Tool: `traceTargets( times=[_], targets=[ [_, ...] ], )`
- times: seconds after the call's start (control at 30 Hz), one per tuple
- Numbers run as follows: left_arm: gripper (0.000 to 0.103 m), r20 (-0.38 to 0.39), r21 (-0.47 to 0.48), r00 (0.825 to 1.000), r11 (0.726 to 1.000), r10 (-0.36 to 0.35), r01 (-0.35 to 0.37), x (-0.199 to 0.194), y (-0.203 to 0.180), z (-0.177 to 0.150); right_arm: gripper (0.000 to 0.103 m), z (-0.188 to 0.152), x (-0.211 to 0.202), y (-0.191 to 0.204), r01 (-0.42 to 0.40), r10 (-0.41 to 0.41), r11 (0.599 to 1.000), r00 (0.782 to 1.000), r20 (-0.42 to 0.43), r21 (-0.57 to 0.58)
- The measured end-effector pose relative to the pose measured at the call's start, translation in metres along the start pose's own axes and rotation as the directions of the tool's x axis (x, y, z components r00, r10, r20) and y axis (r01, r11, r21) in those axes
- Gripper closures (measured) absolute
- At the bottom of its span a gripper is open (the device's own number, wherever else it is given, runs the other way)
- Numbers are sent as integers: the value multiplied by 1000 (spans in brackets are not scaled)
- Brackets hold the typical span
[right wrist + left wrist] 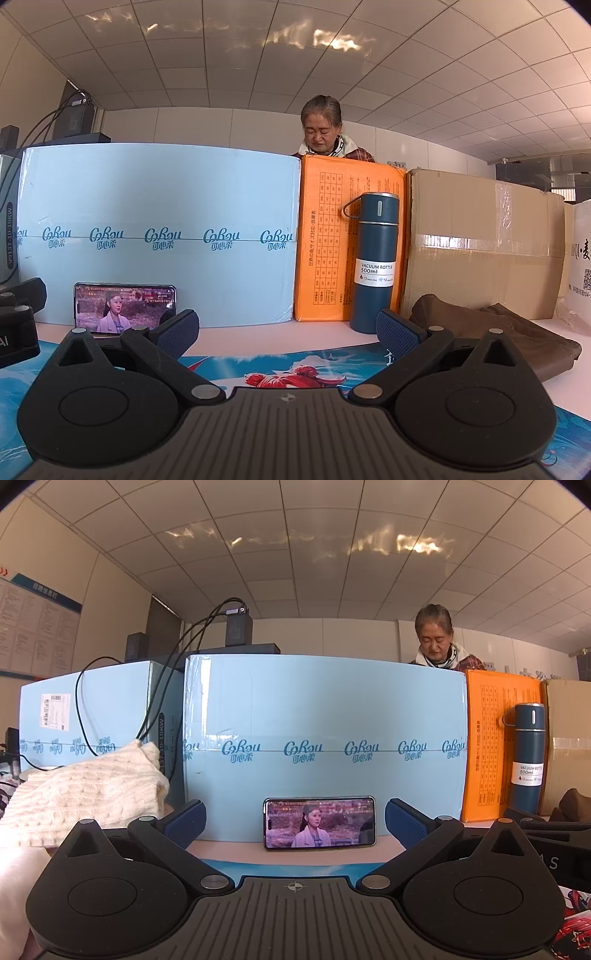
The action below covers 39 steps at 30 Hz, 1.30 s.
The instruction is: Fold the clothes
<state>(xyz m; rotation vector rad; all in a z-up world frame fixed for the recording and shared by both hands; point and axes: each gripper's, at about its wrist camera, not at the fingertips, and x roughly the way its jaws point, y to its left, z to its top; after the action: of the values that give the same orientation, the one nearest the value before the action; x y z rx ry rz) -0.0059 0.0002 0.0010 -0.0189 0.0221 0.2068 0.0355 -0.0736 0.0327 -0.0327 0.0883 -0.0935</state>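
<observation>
Cream knit sweater, seemingly unfolded

Tiled ceiling with light patches above white walls.

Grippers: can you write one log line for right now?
left gripper open, empty | right gripper open, empty | cream sweater unfolded | brown garment untouched

A wall of boxes blocks the worktop's far side. A phone and flask stand before it. Bare worktop lies between them.
</observation>
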Motion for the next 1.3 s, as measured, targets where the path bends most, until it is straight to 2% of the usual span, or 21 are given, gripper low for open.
traceTargets(
  times=[0.2, 0.33, 0.83, 1.3],
  targets=[
    [0, 36, -13, 999, 1000, -6, 6, -3, 1, -1, 0, 1, -3, 1, 2, -2, 1000, 1000, 11, 0],
    [0, 11, -9, 1000, 1000, -7, 7, -3, 2, 0, 0, 1, -3, 2, 1, -1, 1000, 1000, 18, -1],
    [0, 16, -26, 1000, 1000, -17, 17, -6, 3, 0, 0, 1, -10, 1, -21, 20, 1000, 998, 55, 14],
    [0, 120, -86, 992, 995, -44, 54, -24, 11, 10, 0, 3, -25, -12, -90, 75, 990, 989, 129, 108]
  ],
)
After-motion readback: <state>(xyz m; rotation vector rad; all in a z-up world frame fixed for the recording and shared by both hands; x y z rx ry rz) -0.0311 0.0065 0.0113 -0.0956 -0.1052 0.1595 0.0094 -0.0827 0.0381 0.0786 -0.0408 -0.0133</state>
